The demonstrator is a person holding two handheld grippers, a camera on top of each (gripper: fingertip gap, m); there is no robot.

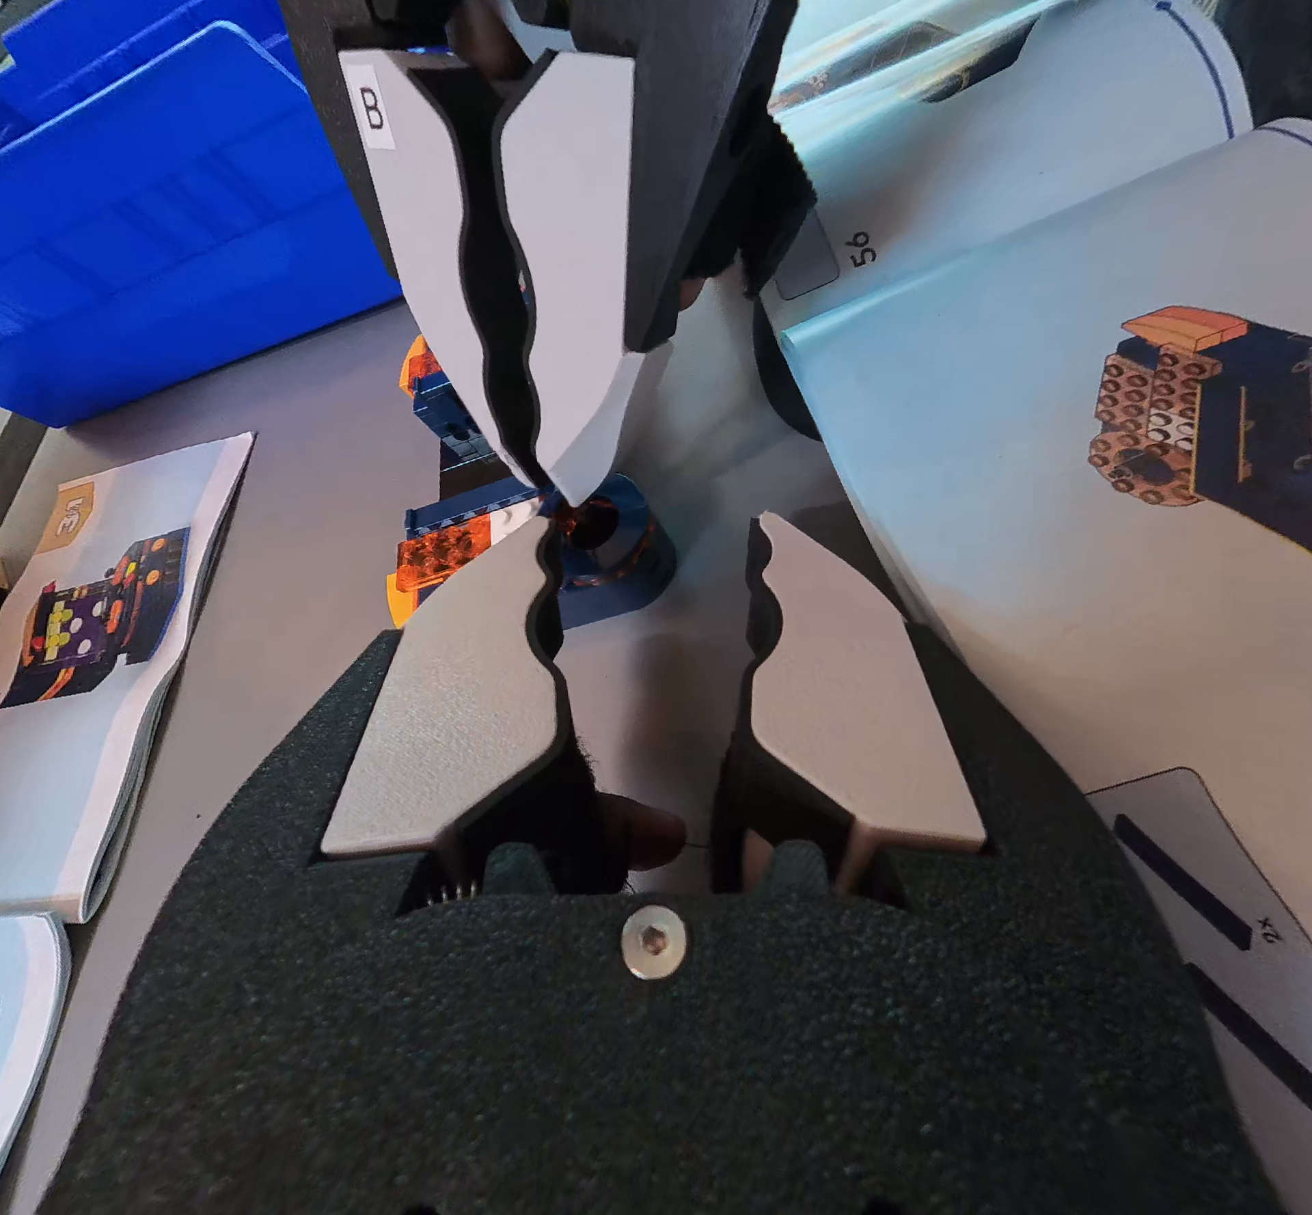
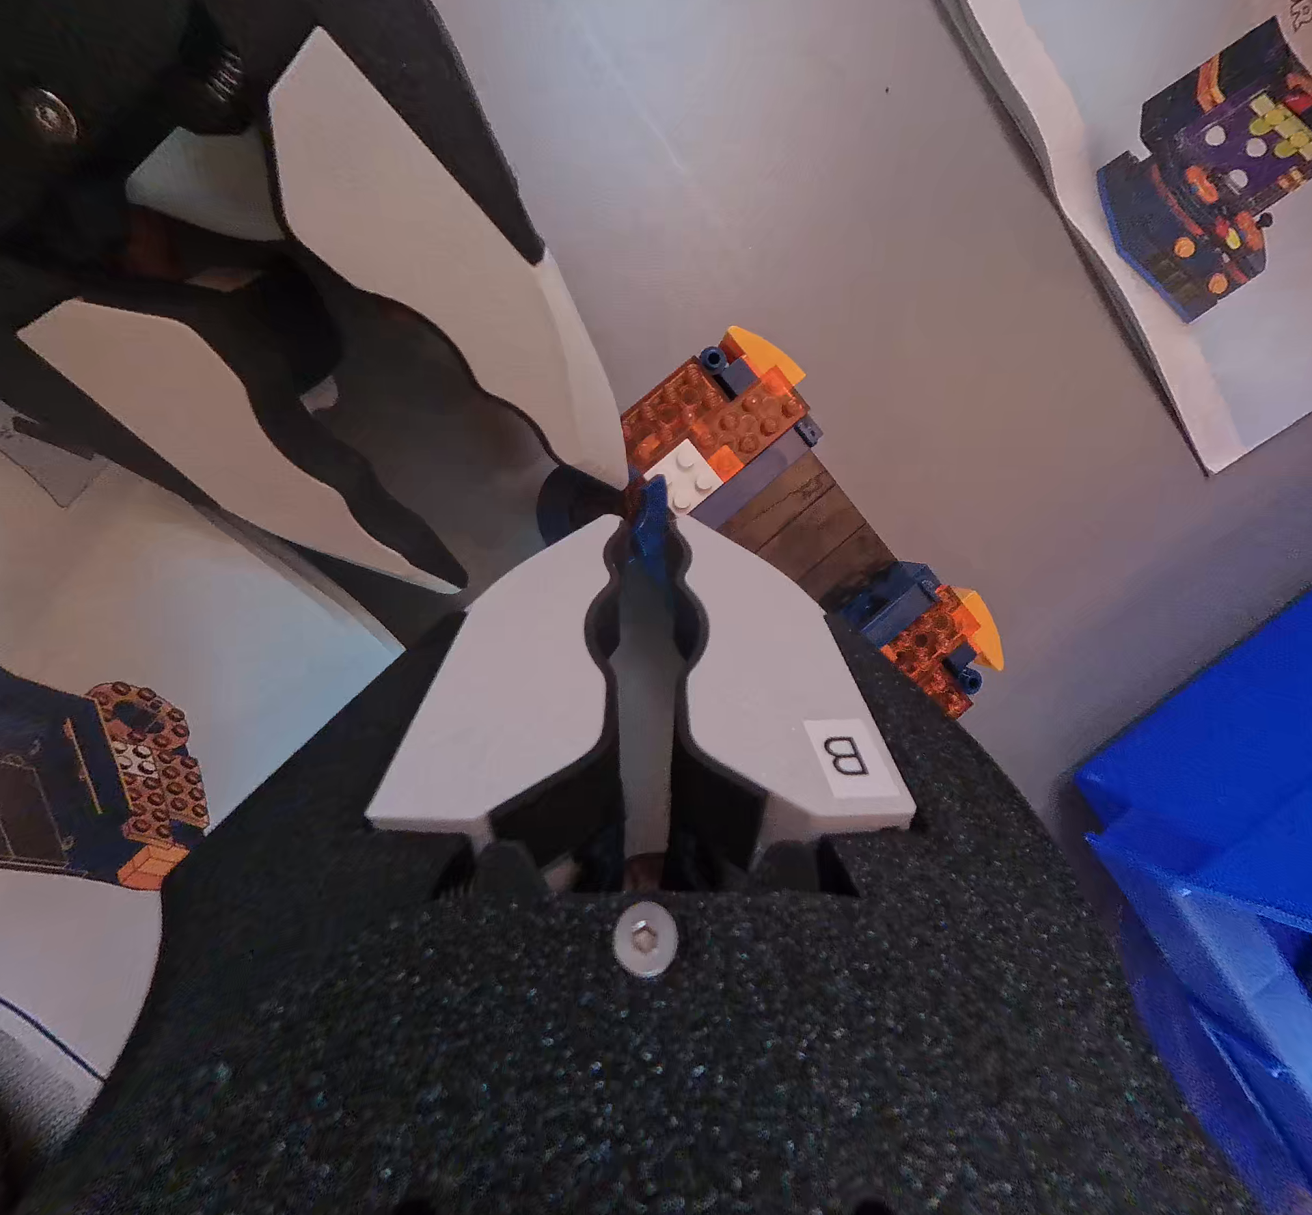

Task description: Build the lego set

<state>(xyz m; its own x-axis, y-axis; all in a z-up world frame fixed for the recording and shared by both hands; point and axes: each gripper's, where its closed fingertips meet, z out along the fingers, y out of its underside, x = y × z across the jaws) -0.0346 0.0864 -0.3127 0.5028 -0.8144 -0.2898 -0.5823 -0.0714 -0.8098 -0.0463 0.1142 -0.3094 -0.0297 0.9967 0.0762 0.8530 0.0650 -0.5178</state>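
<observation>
Right tool [image 2: 649, 528] closed on a dark blue piece [image 2: 649, 531], at the white-studded corner of the orange-and-blue lego model [image 2: 738, 428] on the grey tabletop [image 2: 781, 116]. Left tool [image 1: 649, 528] open, empty, tips beside it

Lego build [image 2: 745, 442] on table [image 2: 781, 116], between booklet [image 2: 1136, 187] and open manual [image 2: 106, 648].

Glossy plastic lego model [image 2: 717, 428], matt grey table [image 2: 781, 116], paper booklet [image 1: 106, 613]

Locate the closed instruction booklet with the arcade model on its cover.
The closed booklet lies flat on the grey table at the left of the left wrist view, just below the blue bin; the right wrist view shows it at upper right.
</observation>
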